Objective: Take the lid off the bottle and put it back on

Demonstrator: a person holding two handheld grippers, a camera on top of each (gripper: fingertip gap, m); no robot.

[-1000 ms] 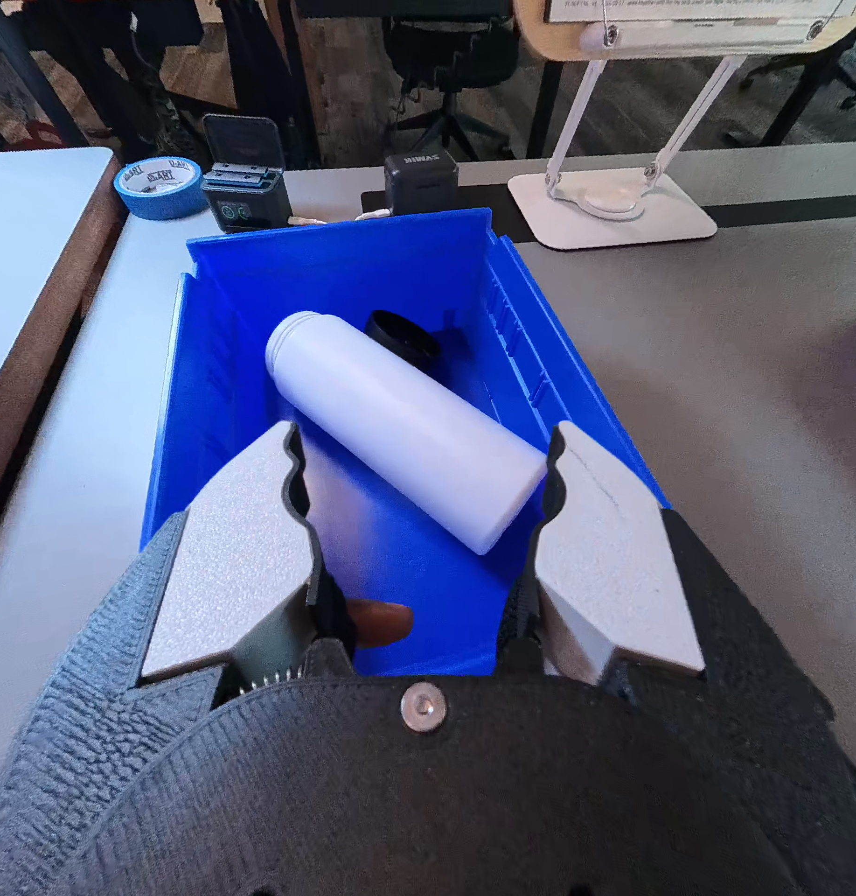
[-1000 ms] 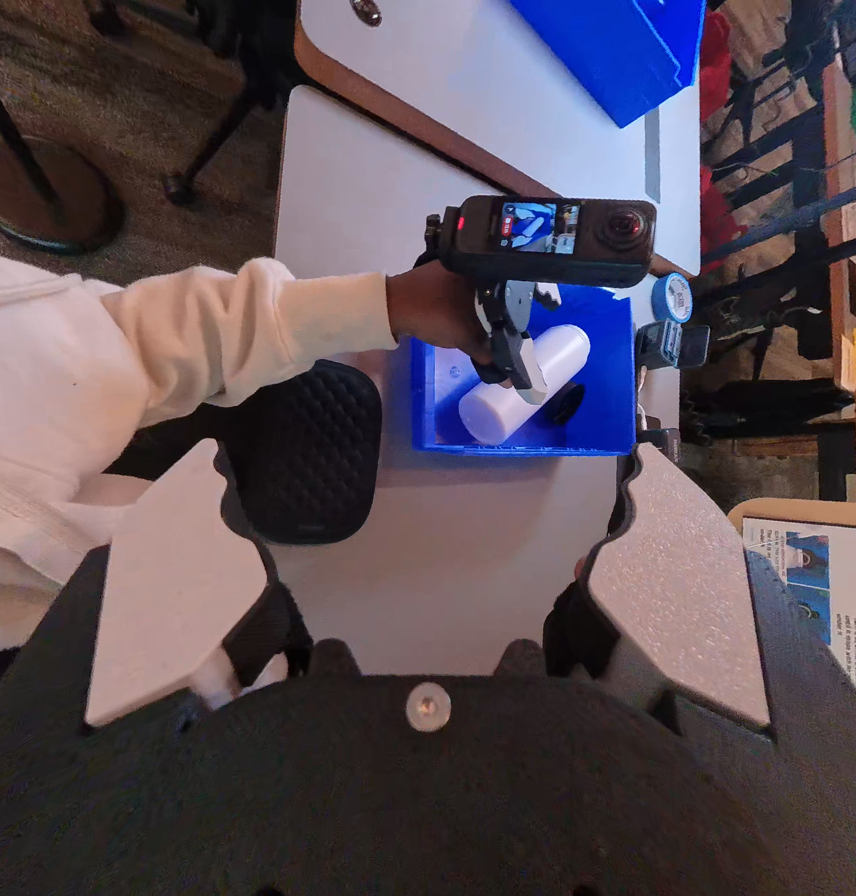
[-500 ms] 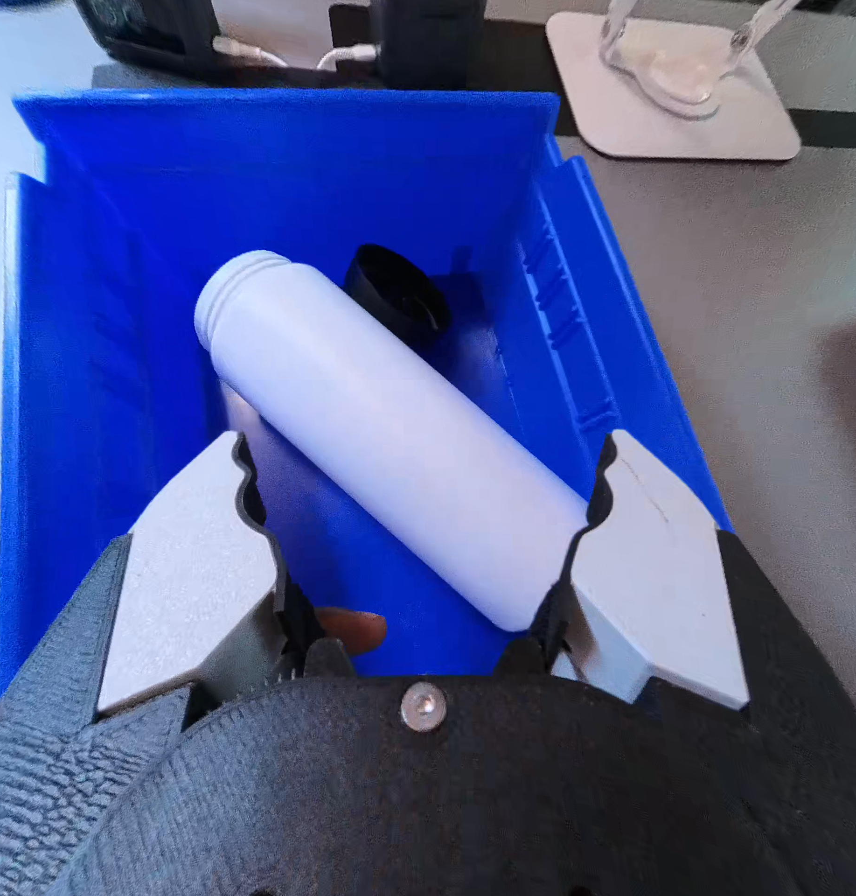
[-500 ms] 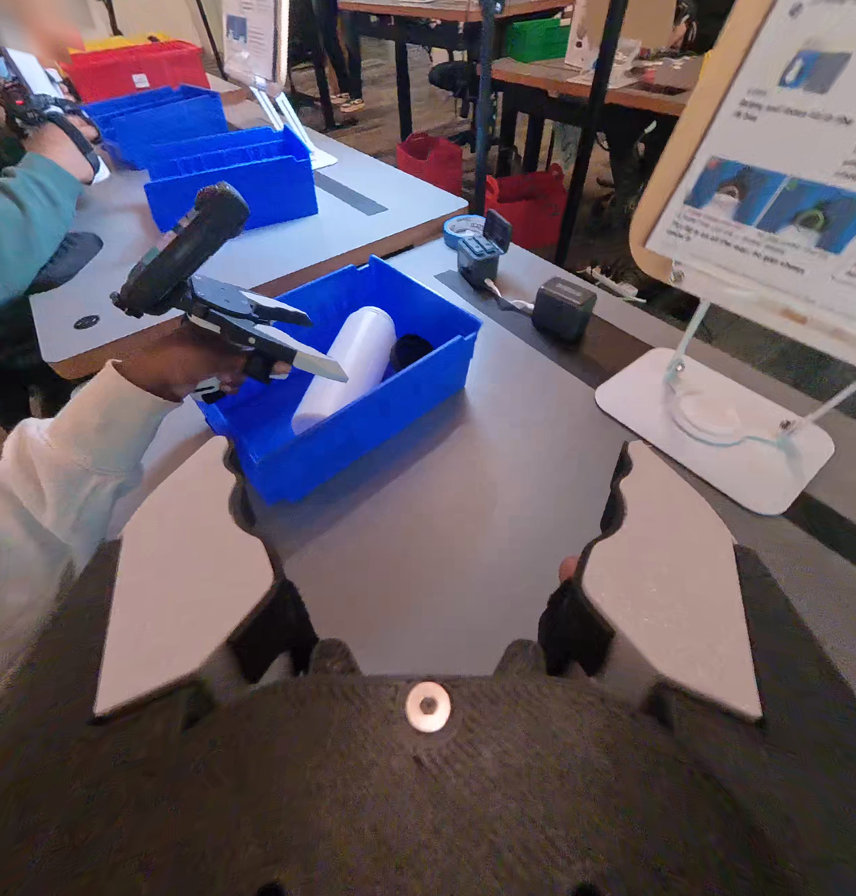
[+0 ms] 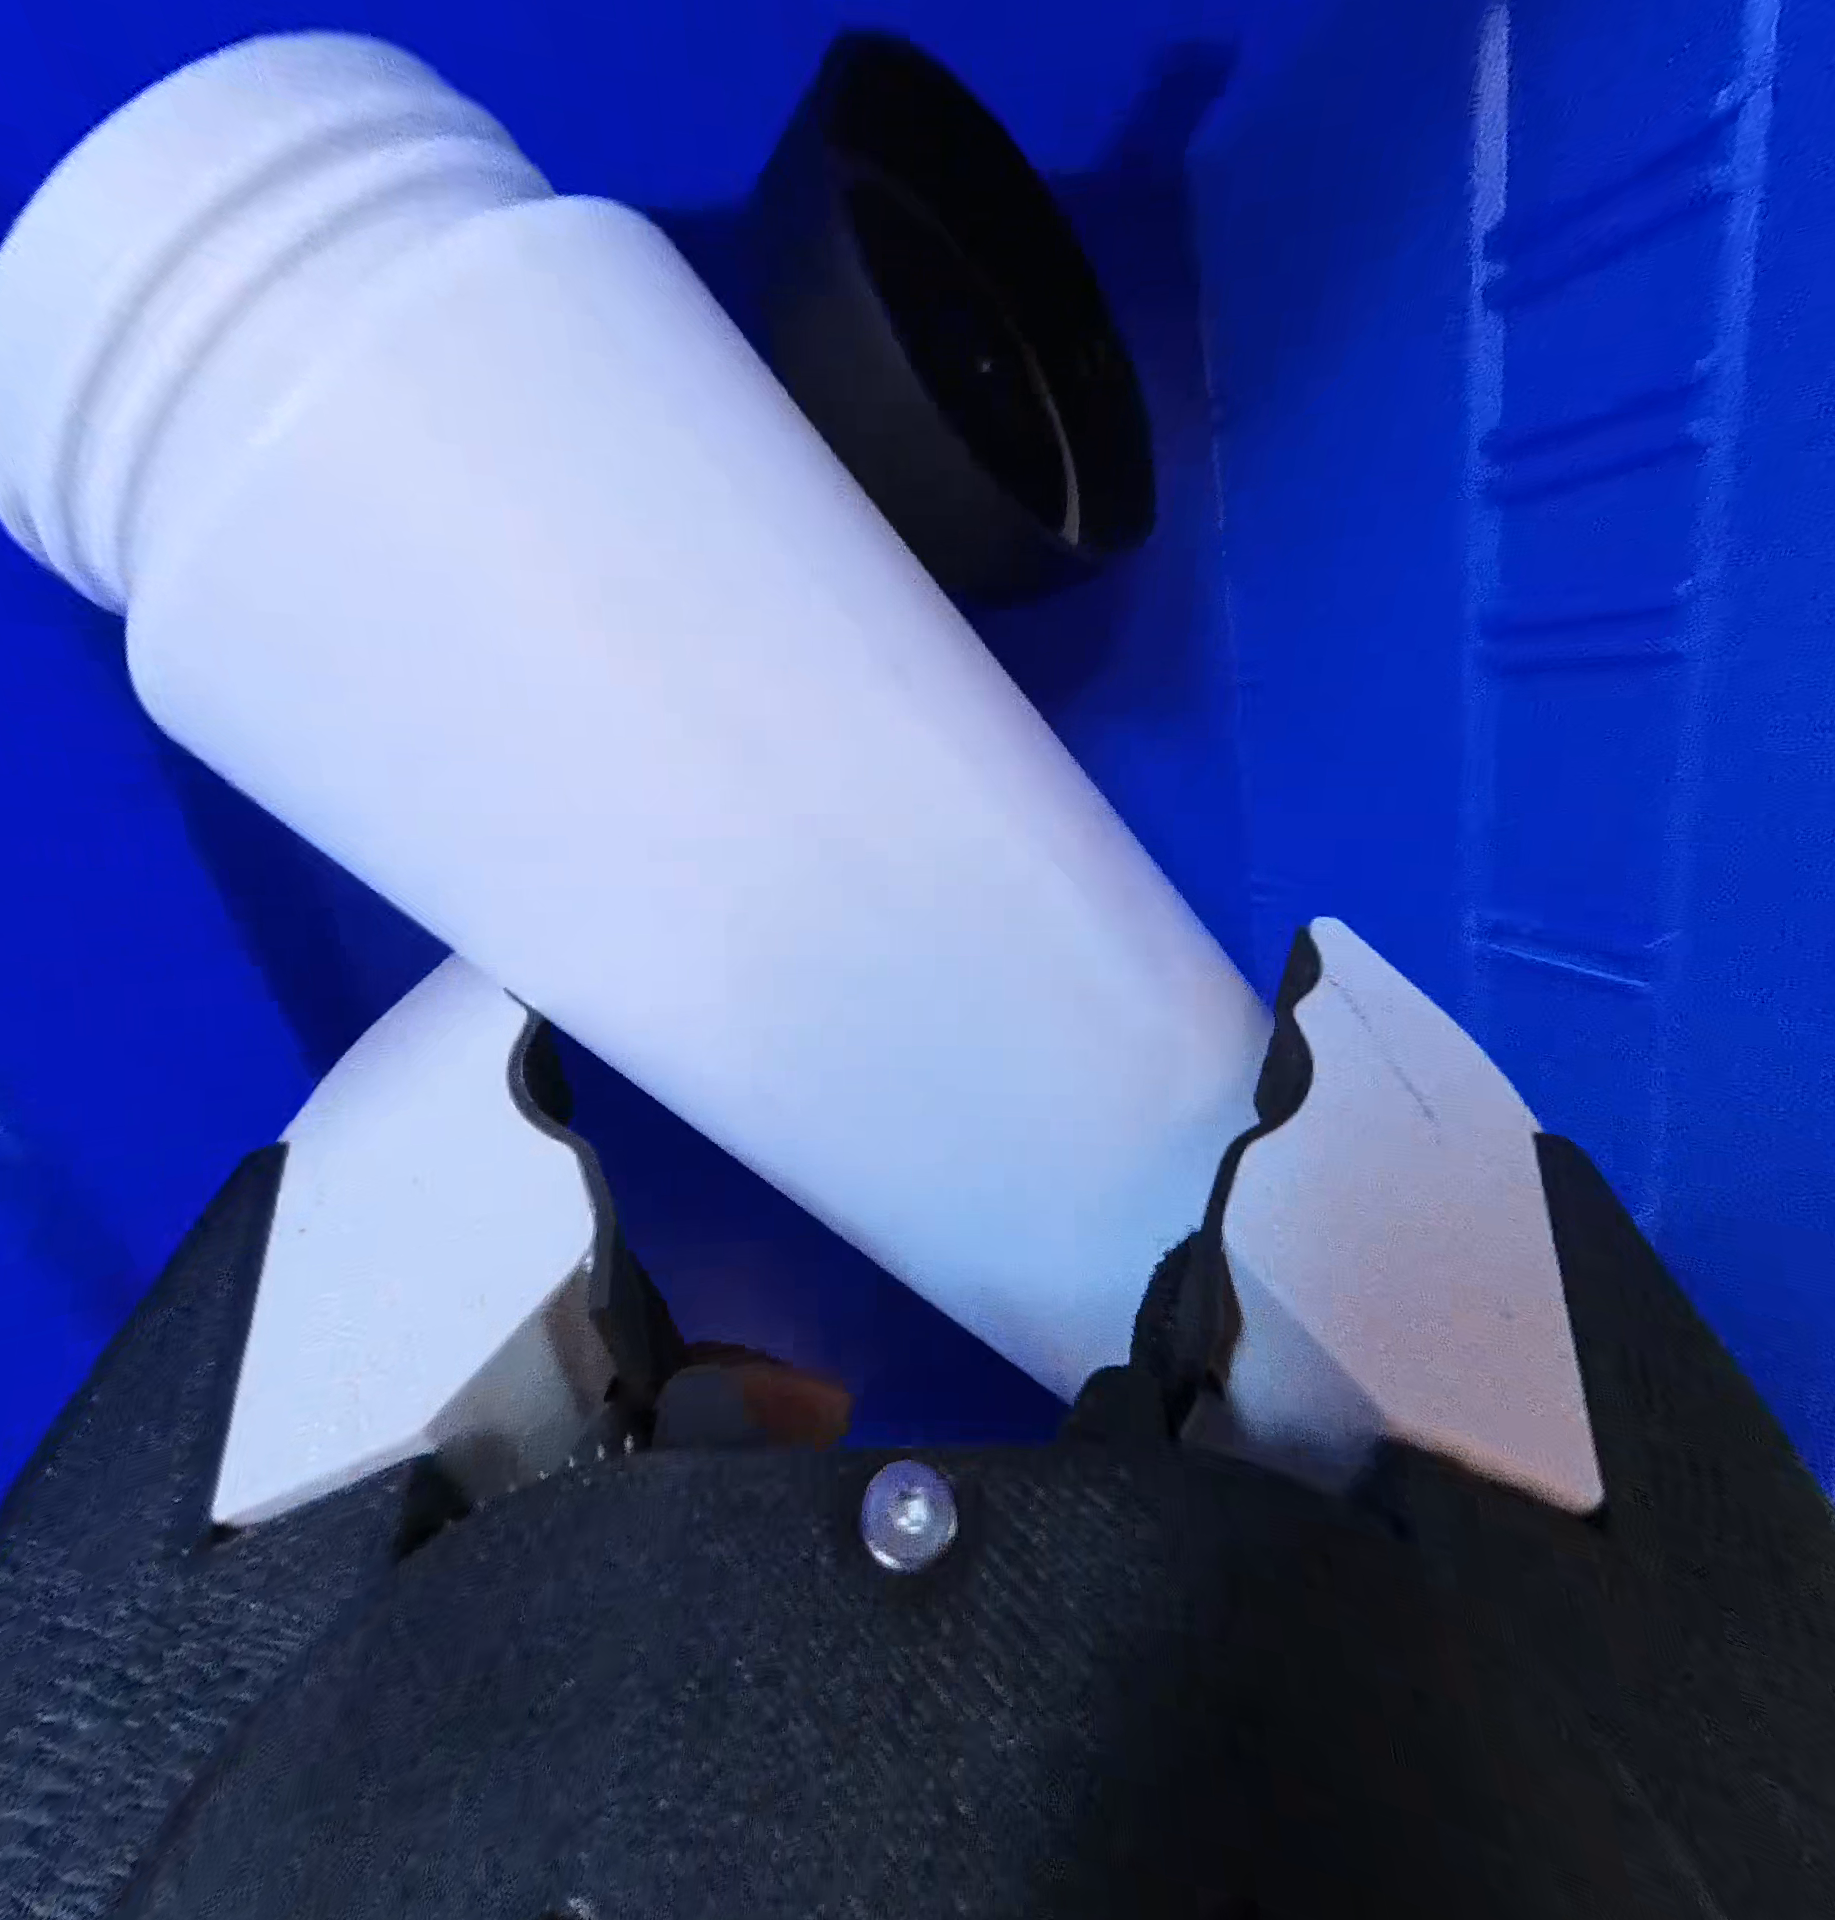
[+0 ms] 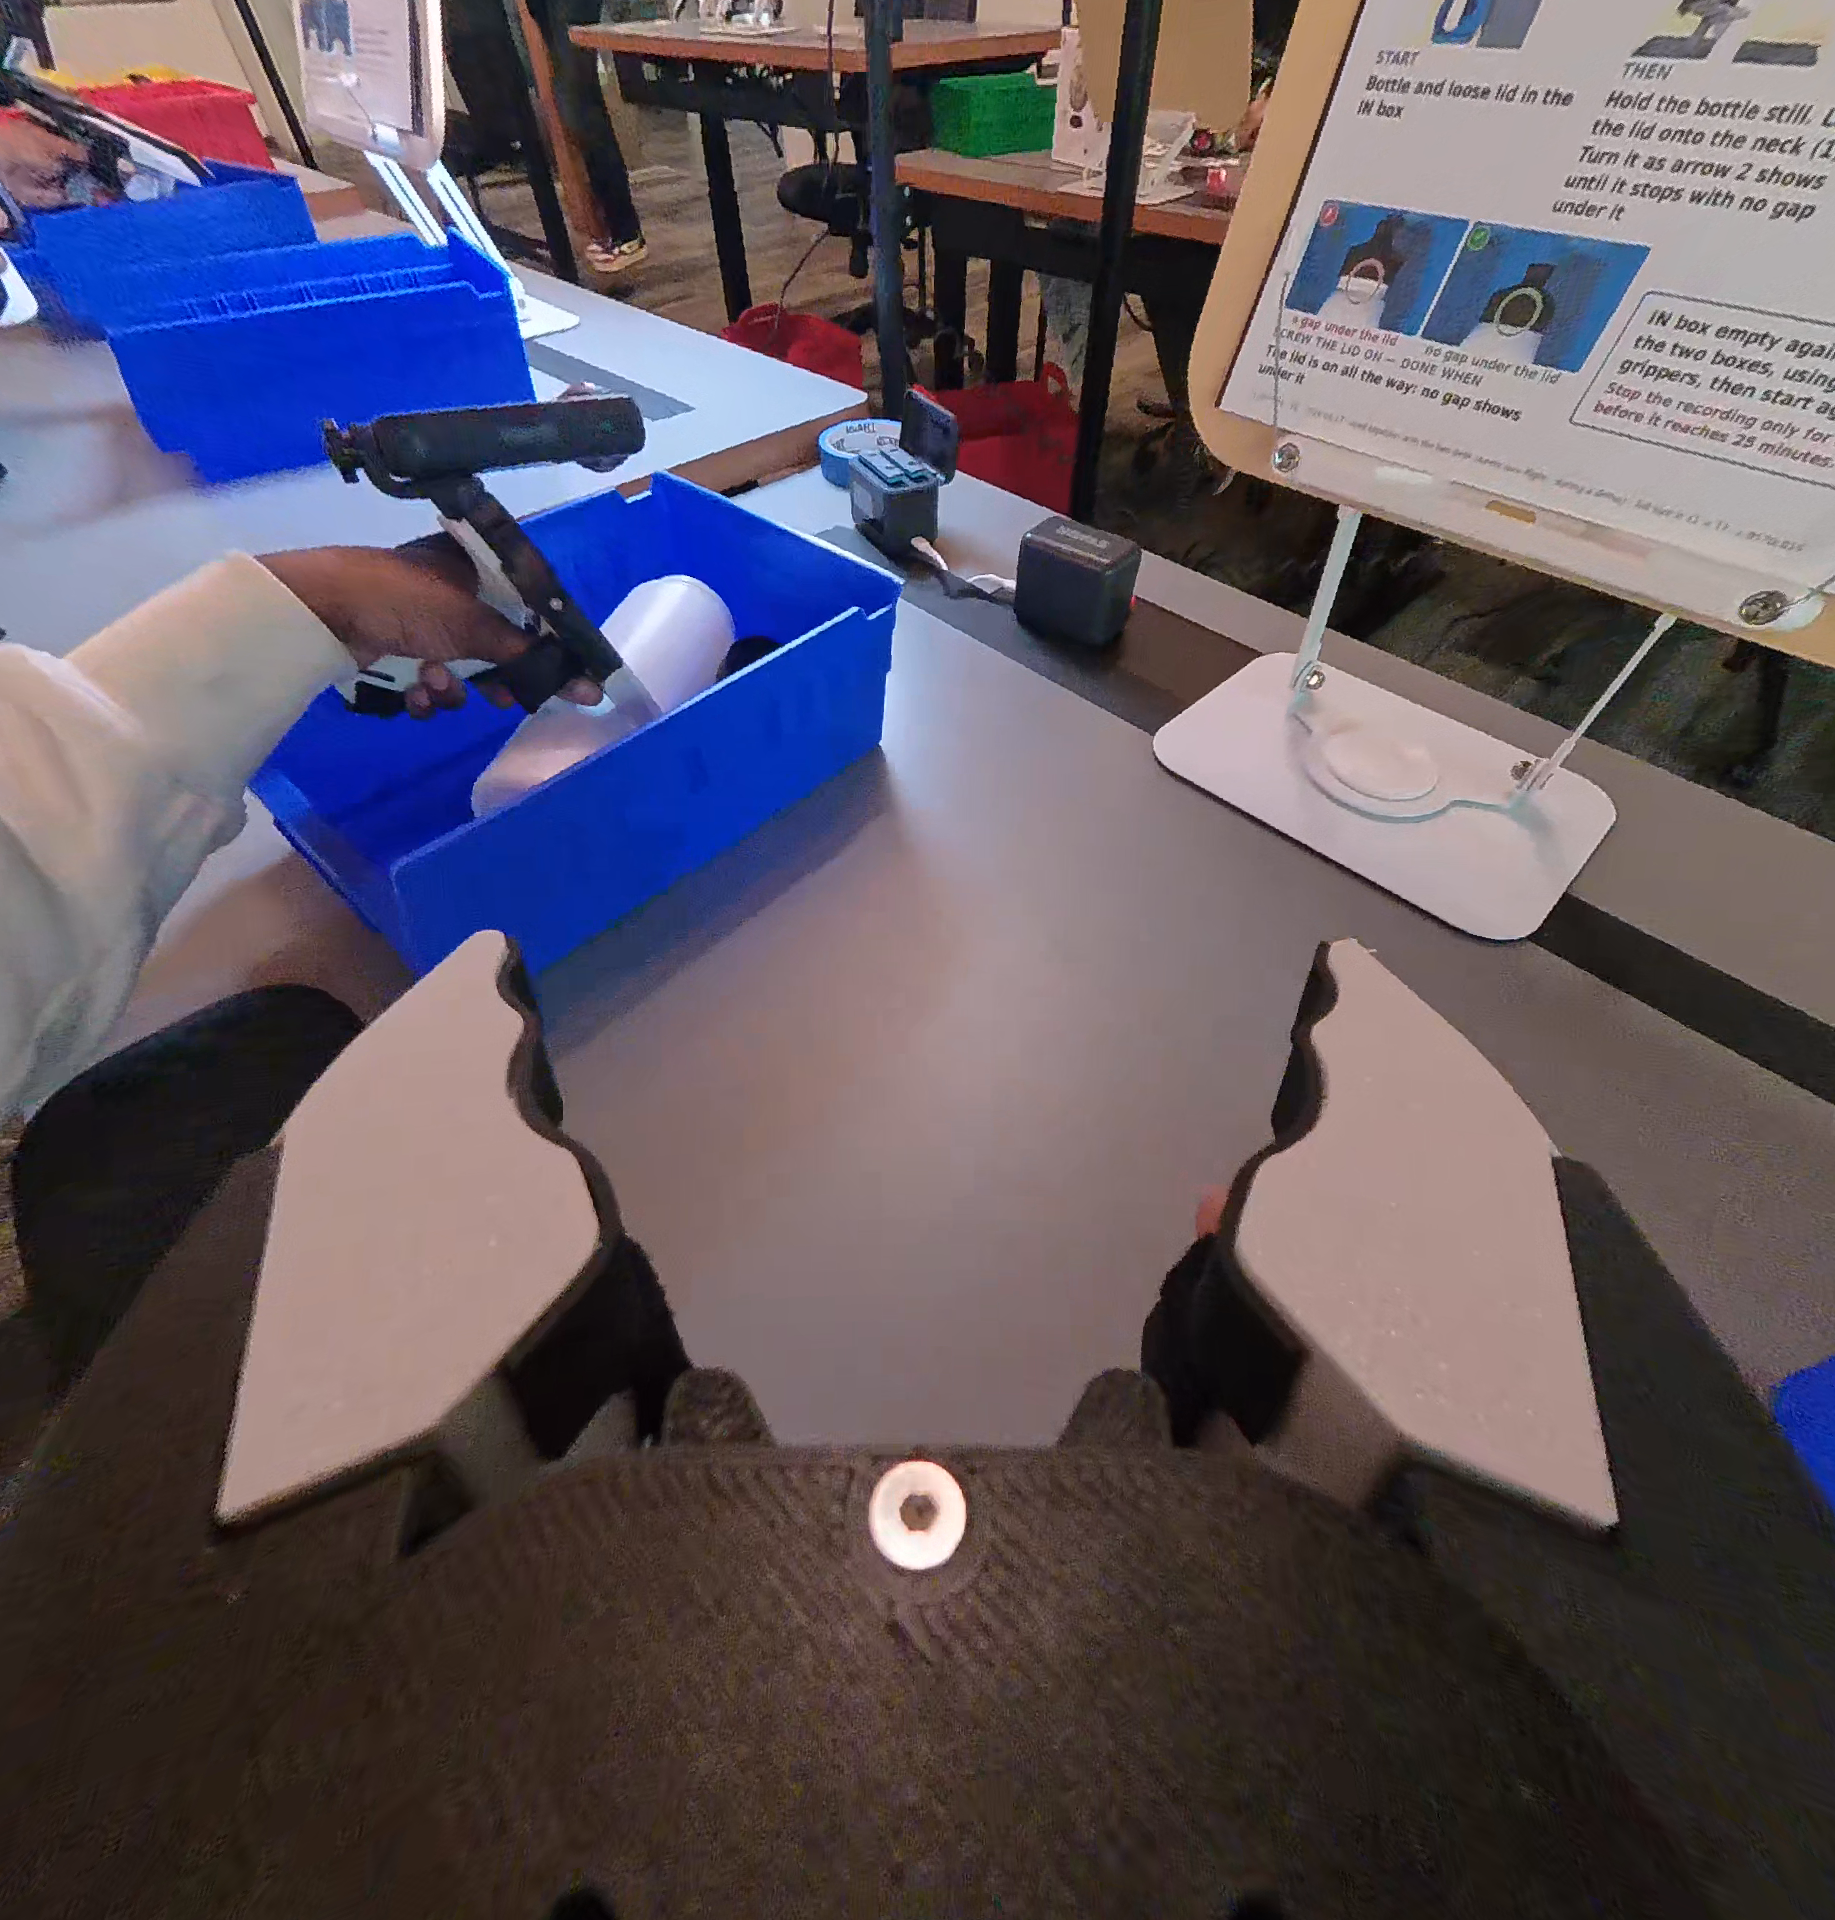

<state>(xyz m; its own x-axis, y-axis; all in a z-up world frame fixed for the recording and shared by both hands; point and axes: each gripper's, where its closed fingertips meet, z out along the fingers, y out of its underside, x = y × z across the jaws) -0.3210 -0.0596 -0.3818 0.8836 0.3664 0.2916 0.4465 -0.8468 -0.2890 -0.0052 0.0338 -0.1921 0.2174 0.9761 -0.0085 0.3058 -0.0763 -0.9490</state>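
A white bottle [image 5: 622, 665] lies on its side in the blue bin [image 5: 1619, 727], with its bare threaded neck at the upper left. The black lid [image 5: 954, 312] lies loose in the bin beside the bottle. My left gripper [image 5: 902, 966] is open, low inside the bin, with its fingers on either side of the bottle's base end. The right finger [image 5: 1391, 1143] touches the bottle. In the right wrist view, a hand holds the left gripper [image 6: 622, 691] over the bottle [image 6: 674, 634] in the bin [image 6: 632, 831]. My right gripper [image 6: 918, 951] is open and empty above the grey table.
A sign stand with a white base [image 6: 1391, 790] stands at the right. A black box [image 6: 1074, 577], a charger case [image 6: 892, 488] and a blue tape roll [image 6: 851, 436] sit behind the bin. More blue bins [image 6: 300, 343] stand on the table to the left.
My left gripper has moved down into the bin and forward, so its open fingers now straddle the bottle's base. My right gripper stays open over the table, with its view shifted slightly.
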